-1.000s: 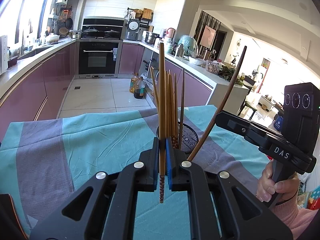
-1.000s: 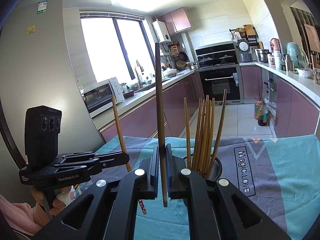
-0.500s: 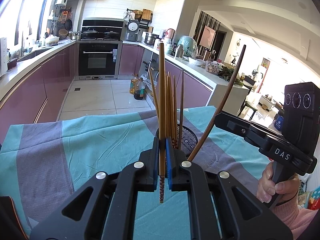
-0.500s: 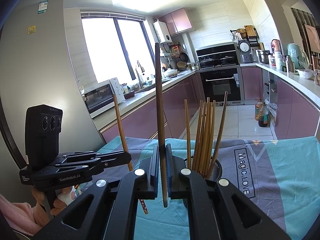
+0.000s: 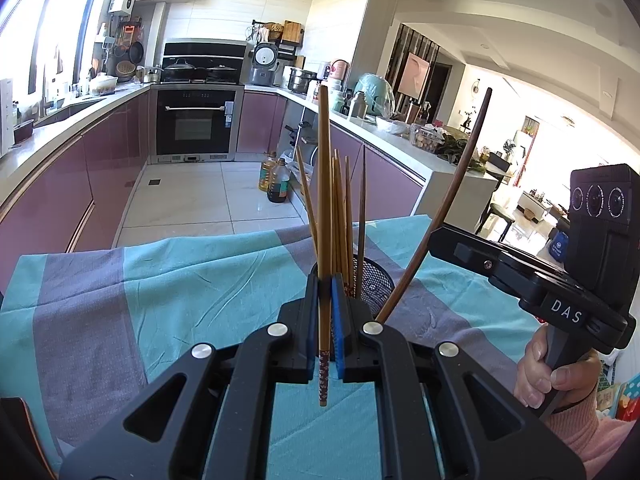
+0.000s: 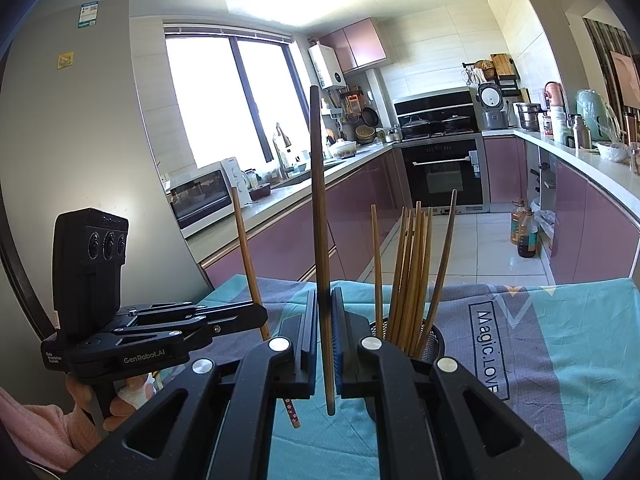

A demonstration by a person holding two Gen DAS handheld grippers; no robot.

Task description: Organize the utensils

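Over the teal-striped tablecloth (image 5: 180, 280), the left gripper (image 5: 325, 320) pinches a light chopstick (image 5: 323, 208) and the right gripper (image 6: 324, 336) a dark chopstick (image 6: 319, 208), both upright, apparently ready for dropping into the mesh holder (image 5: 374, 280).

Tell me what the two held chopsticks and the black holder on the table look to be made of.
Light chopstick in the left gripper: probably bamboo, tan with fine grain, with a printed patterned end.
Dark chopstick in the right gripper: likely dark wood, smooth brown, plain.
Holder: seemingly black metal mesh, its see-through grid visible.
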